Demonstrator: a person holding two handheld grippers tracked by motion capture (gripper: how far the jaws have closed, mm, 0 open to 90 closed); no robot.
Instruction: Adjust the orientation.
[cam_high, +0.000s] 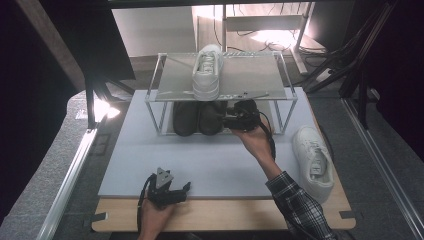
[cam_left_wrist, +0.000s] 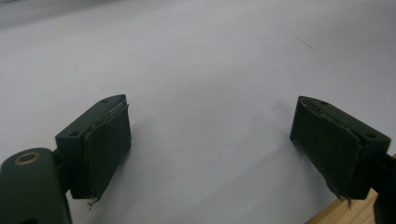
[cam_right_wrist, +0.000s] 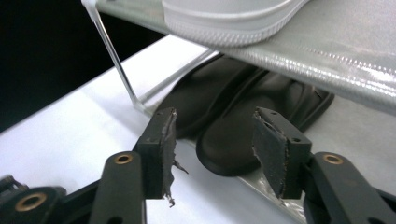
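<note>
The pair of dark shoes (cam_high: 199, 118) is sitting side by side on the low shelf of the clear rack (cam_high: 161, 112), toes pointing toward the person. The right tool (cam_high: 231, 120) is sitting just beside the nearer dark shoe (cam_right_wrist: 243, 140), with its jaws apart. The heel end of that shoe is lying in the gap between them, but the pads are not pressing on it. So that tool is holding nothing, and it looks like the dark shoes are already put away.

One white shoe (cam_high: 207, 71) is resting on the top shelf (cam_high: 250, 75) of the rack, and its sole is sticking out a little over the front edge. The other white shoe (cam_high: 314, 161) is lying on the tabletop (cam_high: 220, 212) off to the right, well apart from the rack. I think this one is what is left to do: it is waiting to go up next to its partner.

The left tool (cam_high: 186, 187) is resting near the front edge of the grey mat (cam_high: 210, 160), jaws wide and nothing between them.

The low shelf is tight. The top shelf is hanging right over the right tool, and a thin rack leg (cam_right_wrist: 116, 60) is standing near it, so the tool is needing to slide straight back before lifting. The mat in front is giving lots of room, and the top shelf is bare to the right of the white shoe.
</note>
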